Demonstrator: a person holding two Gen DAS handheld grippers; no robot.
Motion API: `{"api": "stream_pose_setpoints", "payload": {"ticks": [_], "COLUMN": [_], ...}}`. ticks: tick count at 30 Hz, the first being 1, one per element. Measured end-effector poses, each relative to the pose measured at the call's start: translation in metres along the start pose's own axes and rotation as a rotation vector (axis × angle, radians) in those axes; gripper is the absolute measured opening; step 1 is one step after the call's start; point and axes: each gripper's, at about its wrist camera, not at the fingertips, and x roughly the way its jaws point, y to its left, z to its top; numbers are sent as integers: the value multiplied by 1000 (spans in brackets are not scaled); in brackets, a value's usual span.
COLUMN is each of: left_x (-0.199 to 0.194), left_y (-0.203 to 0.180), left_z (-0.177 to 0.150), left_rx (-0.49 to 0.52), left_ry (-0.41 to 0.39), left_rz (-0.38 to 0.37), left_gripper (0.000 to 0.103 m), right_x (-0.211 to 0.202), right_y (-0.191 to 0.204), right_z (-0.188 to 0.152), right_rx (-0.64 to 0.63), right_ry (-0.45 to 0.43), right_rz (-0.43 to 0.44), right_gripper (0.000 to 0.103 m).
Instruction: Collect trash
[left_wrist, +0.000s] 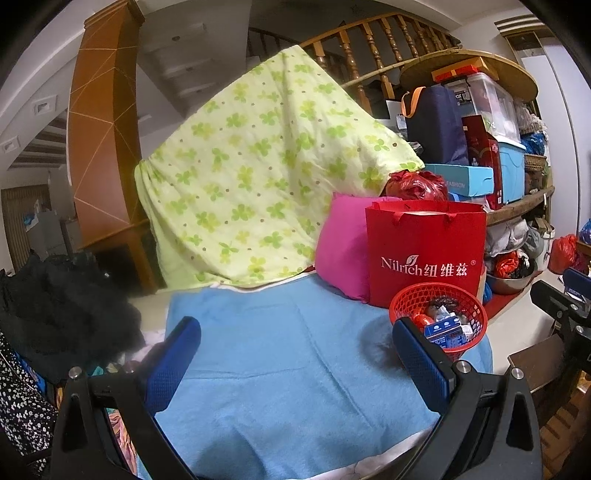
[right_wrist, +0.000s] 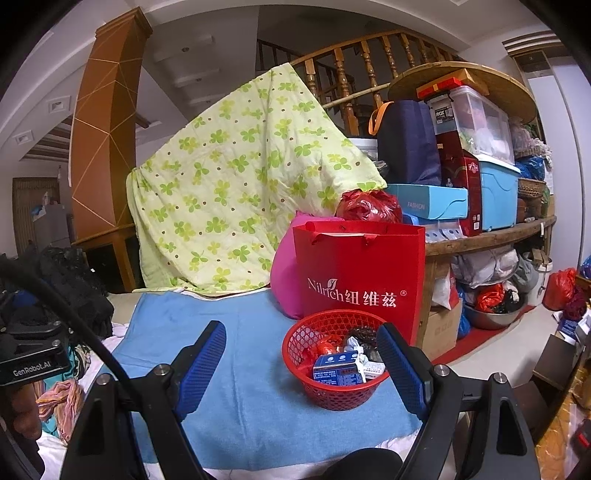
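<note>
Both tongs, left (left_wrist: 297, 345) and right (right_wrist: 301, 349), hang spread and empty; lower right, the light, flexible red basket (right_wrist: 334, 391) of trash is likely best gripped by its rim.

red basket (right_wrist: 334, 387), blue towel (right_wrist: 240, 332), clover-print green quilt (right_wrist: 229, 184)

Our left gripper (left_wrist: 295, 354) spread wide over the blue towel (left_wrist: 288, 362), nothing between our fingers, red basket (left_wrist: 413, 295) of trash beside our right finger, red bag (left_wrist: 424, 254) behind.
</note>
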Motion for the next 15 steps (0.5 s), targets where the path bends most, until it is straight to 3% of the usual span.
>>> {"api": "stream_pose_setpoints", "payload": {"ticks": [15], "left_x": [1], "left_y": [0], "left_z": [-5], "left_rx": [11], "left_ry": [4], "left_rz": [-4], "left_gripper": [103], "right_x": [-2], "right_y": [2], "right_z": [0], "right_rx": [-5], "right_ry": [0], "right_rz": [1], "right_gripper": [86]}}
